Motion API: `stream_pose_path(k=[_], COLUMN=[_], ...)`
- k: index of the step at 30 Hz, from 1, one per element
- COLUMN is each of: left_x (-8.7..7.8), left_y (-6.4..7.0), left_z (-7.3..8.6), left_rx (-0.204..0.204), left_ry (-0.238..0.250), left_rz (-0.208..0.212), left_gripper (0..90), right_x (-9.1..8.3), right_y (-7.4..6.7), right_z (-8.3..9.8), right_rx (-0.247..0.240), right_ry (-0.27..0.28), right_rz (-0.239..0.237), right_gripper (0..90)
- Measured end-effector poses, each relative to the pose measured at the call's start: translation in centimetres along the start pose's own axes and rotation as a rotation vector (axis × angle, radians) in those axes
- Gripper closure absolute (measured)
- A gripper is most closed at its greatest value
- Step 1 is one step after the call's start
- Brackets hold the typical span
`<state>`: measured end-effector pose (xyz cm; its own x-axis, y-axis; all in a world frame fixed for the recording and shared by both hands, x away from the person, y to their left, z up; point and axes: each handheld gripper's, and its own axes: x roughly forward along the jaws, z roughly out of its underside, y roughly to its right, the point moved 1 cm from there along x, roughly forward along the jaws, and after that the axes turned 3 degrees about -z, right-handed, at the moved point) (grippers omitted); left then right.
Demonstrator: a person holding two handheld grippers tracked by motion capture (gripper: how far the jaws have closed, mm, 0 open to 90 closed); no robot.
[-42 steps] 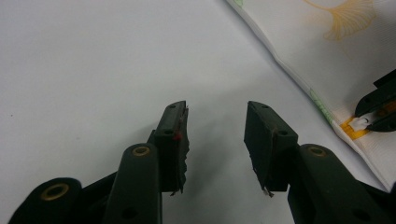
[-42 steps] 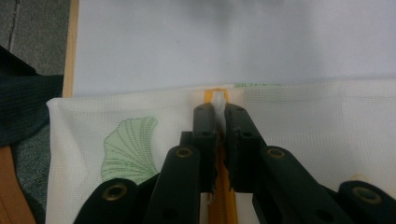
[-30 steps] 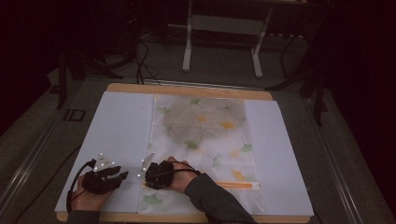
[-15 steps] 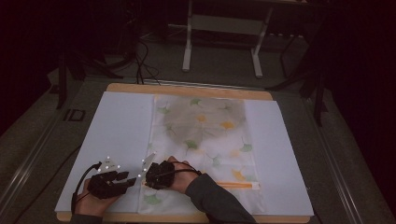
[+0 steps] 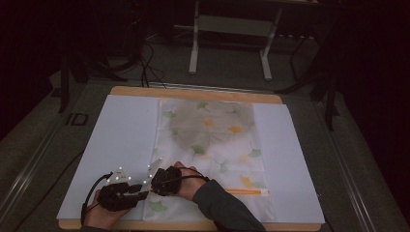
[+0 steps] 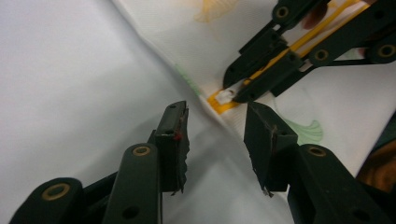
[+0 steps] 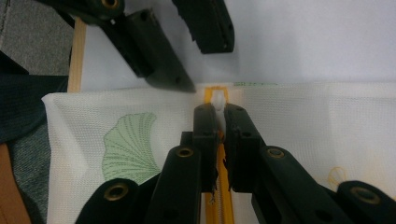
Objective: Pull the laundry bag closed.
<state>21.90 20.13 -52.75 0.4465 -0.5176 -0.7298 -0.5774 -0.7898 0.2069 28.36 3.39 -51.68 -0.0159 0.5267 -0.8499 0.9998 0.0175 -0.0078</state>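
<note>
A white mesh bag (image 5: pixel 212 140) with a leaf print lies flat on a white sheet (image 5: pixel 121 135). Its yellow zipper (image 7: pixel 224 186) runs along the near edge. My right gripper (image 7: pixel 218 112) is shut on the white zipper pull (image 7: pixel 218 100) at the zipper's left end, and it shows in the high view (image 5: pixel 153 186) too. My left gripper (image 6: pixel 215 121) hovers open just beside that end of the zipper (image 6: pixel 219 103), tips close to the right gripper (image 6: pixel 236 88). Its jaws have just been closing a little, and nothing is gripped between them.
The sheet covers a wooden table (image 5: pixel 193 93) whose near edge (image 7: pixel 76 56) lies just behind the left gripper (image 5: pixel 140 193). A sleeved forearm (image 5: pixel 227 208) crosses the bag's near corner. A metal stand (image 5: pixel 232 29) and cables (image 5: pixel 145 58) are on the floor beyond.
The left gripper has shifted slightly right and toward the table's near edge, closer to the zipper's end. The right gripper has stayed in place on the pull.
</note>
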Motion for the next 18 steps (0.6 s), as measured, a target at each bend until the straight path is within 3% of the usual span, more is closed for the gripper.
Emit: stream_pose_path(k=[10, 18], left_x=[1.1, 1.7], left_y=[0.0, 0.0], left_z=[-0.1, -0.3], left_rx=[-0.044, -0.048], left_ry=[-0.034, -0.05], left_rz=[0.057, 0.08], left_gripper=[59.6, 62.2], right_x=[-0.7, -1.2], right_y=[-0.1, -0.2], right_z=[-0.1, -0.1], right_rx=[-0.006, -0.016], right_ry=[0.017, 0.026], right_rz=[0.012, 0.017], right_gripper=[84.1, 84.1])
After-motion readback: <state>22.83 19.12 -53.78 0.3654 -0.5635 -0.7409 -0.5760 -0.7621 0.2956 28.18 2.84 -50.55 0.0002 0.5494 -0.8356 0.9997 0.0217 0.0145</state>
